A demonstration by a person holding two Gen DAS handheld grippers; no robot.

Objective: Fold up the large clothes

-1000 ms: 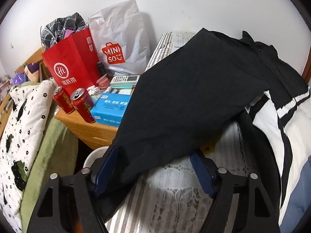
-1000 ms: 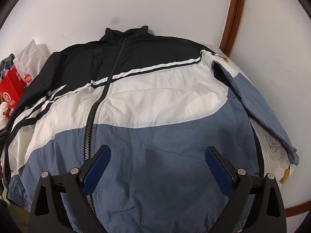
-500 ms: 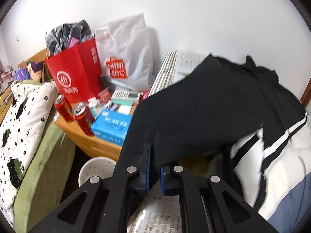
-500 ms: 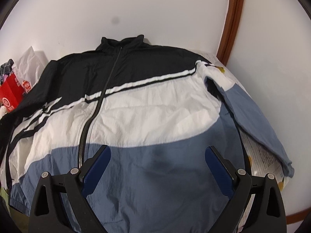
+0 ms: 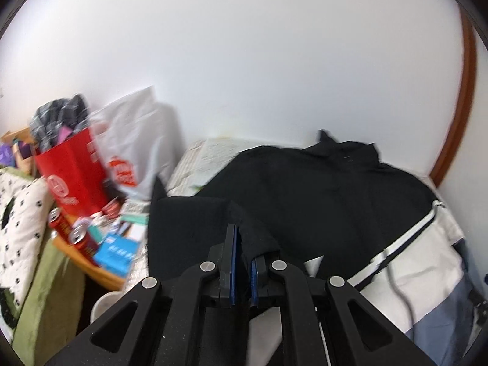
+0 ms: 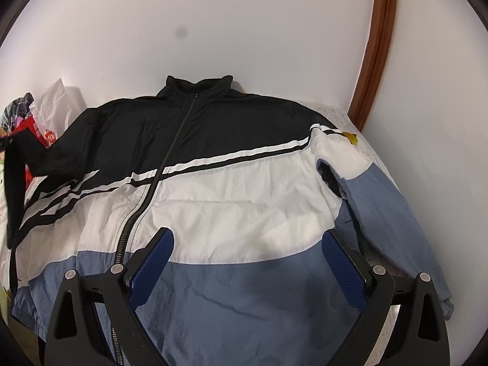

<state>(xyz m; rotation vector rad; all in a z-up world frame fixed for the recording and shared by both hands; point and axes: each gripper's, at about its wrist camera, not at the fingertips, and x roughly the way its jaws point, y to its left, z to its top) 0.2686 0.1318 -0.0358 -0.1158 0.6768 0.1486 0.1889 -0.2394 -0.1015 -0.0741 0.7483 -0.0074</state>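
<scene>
- Left claw (image 5: 242, 259) is clamped tight on the black sleeve (image 5: 195, 222) of the jacket (image 6: 238, 201), blue pads pressed together with a fold of cloth pinched between them at 6 o'clock in the left wrist view.
- Right claw (image 6: 247, 262) hangs spread wide above the jacket's blue hem panel, nothing between its pads, at 6 o'clock in its own view.
- The jacket lies face up and zipped on the bed (image 5: 207, 155), blue band nearest, white band in the middle, black yoke and collar at 12 o'clock against the wall (image 6: 244, 30).
- Its other sleeve (image 6: 381, 201), white then blue, runs down along the body at 3 o'clock.
- The black sleeve is lifted and doubled over at 9 o'clock in the right wrist view.
- Over at 9 o'clock in the left view, a wooden desk (image 5: 88, 270) carries two red cans (image 5: 71, 231) and a blue box (image 5: 117, 251).
- Behind those, a red bag (image 5: 73, 174) stuffed with cloth and a white shopping bag (image 5: 137, 152) stand by the wall; this side is blurred.
</scene>
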